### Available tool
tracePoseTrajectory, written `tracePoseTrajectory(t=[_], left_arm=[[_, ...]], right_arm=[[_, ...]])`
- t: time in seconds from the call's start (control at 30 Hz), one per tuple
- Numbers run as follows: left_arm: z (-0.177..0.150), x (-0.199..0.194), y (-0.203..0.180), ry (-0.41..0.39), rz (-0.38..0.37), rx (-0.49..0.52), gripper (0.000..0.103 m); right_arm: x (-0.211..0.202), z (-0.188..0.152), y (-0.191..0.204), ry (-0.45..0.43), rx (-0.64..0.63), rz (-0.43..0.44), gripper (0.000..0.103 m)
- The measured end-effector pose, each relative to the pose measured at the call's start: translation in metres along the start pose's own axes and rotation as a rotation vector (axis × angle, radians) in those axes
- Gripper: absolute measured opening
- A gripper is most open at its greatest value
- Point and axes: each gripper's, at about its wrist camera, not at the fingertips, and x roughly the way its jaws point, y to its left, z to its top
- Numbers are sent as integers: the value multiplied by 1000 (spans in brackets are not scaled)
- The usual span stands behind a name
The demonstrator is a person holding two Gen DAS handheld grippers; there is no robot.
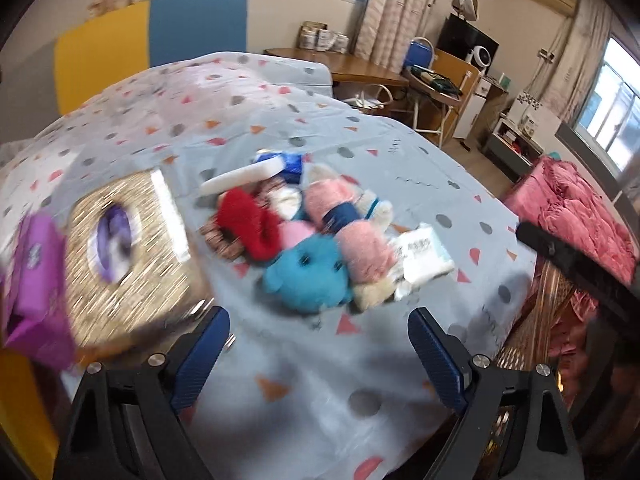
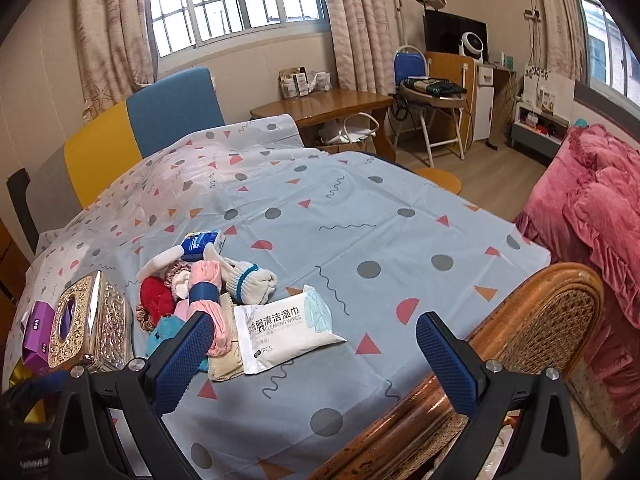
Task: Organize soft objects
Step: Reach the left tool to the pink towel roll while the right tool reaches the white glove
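We see both tools, left tool [image 1: 318, 354] and right tool [image 2: 314, 354], spread wide and holding nothing, above the counter [image 2: 400, 240]; soft pile [image 1: 308, 236] ahead.

Patterned tablecloth [image 2: 360, 216] carries soft-toy pile [image 1: 308, 236], wipes pack [image 2: 280, 332], gold tissue box [image 1: 128, 256]

Open left tongs [image 1: 318, 354] hover near a blurred pile of what seem plush toys [image 1: 308, 236] beside a gold tissue box [image 1: 128, 256].
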Motion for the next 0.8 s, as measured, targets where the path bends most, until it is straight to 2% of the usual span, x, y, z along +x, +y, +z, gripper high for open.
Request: tracePoseTrajectory(t=[0.23,0.43,0.53,0.6,0.8], left_arm=[[44,62,-27,46,-1,55,86],[68,122,-30,139,30,29,75],[73,150,-25,208,35,-17,65],[73,162,-19,238,22,-41,48],[67,138,-8,150,-42,-56,42]], right_arm=[[3,2,-11,-11,14,6,103],[13,3,-21,14,29,8,103],[18,5,-23,24,26,13,103],[22,6,-24,28,30,17,103],[37,12,-21,63,22,47,103]])
